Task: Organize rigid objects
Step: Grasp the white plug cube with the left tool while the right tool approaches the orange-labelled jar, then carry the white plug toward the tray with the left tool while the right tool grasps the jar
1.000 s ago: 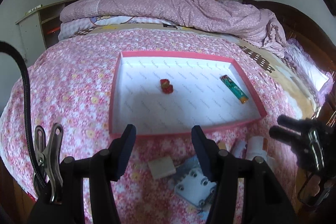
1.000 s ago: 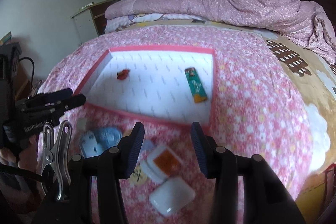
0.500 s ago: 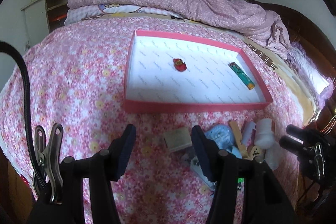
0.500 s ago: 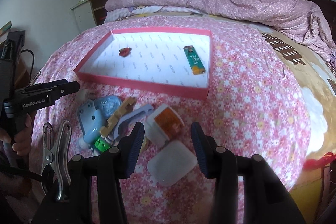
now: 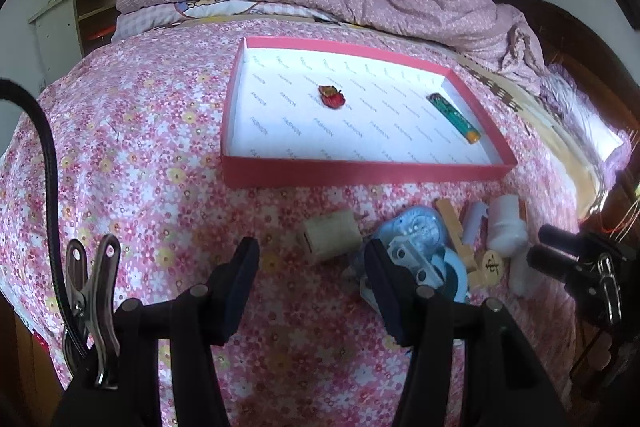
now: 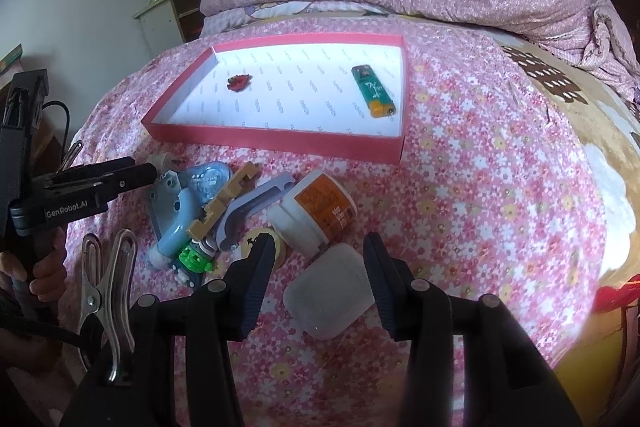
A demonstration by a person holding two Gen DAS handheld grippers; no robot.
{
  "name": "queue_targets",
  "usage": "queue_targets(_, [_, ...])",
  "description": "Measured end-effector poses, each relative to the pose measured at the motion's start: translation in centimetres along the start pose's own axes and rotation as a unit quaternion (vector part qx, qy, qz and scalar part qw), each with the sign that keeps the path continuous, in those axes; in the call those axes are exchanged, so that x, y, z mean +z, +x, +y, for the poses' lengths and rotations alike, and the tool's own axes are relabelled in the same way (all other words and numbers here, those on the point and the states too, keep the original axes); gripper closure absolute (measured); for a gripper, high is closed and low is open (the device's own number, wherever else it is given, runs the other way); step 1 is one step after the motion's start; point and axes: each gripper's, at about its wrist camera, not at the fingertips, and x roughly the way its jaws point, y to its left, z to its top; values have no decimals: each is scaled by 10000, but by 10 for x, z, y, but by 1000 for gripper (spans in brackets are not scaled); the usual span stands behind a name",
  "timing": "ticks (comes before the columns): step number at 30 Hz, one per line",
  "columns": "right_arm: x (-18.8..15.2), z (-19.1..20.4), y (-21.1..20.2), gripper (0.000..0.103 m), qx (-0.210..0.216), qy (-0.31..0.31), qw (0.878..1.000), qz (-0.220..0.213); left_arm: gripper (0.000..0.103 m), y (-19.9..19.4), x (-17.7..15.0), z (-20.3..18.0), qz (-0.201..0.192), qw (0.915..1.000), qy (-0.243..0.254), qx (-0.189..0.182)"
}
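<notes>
On the pink floral bed, hovered both: left hand-held gripper (image 5: 310,259) spread, empty, over the beige block (image 5: 330,235); right hand-held gripper (image 6: 318,259) spread around, not pinching, the white rounded plastic case (image 6: 330,301). Red shallow cardboard tray (image 6: 276,141) beyond, holding green-orange lighter (image 6: 372,91), likely drop-off.

red tray (image 6: 280,141), green lighter (image 6: 373,91), toy clutter (image 6: 224,211)

A red-walled tray (image 6: 280,141) on the bed holds a green lighter (image 6: 372,91) and a small red piece (image 6: 239,82). Before it lies a pile: jar (image 6: 316,213), white case (image 6: 330,303), blue parts (image 6: 180,211).
</notes>
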Motion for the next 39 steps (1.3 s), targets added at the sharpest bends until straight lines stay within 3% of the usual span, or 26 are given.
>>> queue_targets(6, [-1,-1,5,56,26,-3,10000,42,45,6,-2,8,37,9999,113,83])
queue_targets(16, [4,-3,16,56,69,96,9999,103,45,24,5,4,-8,9996,221,-185])
queue_targets(21, [5,-2,20,56,115,102,9998,94,45,30,7,-1,-63,9995,292,-140])
queue_targets(26, [5,-1,24,56,158,147,9997,110,70,30,5,-4,-52,9992,376,-85])
queue_targets(35, [11,0,29,55,161,135,9998,58,71,24,4,6,5,9997,115,-235])
queue_targets(37, [12,1,31,46,52,80,9999,39,71,22,3,7,1,9996,69,-260])
queue_targets(39, [12,1,32,44,-24,18,10000,-13,71,21,3,7,-6,9996,27,-280])
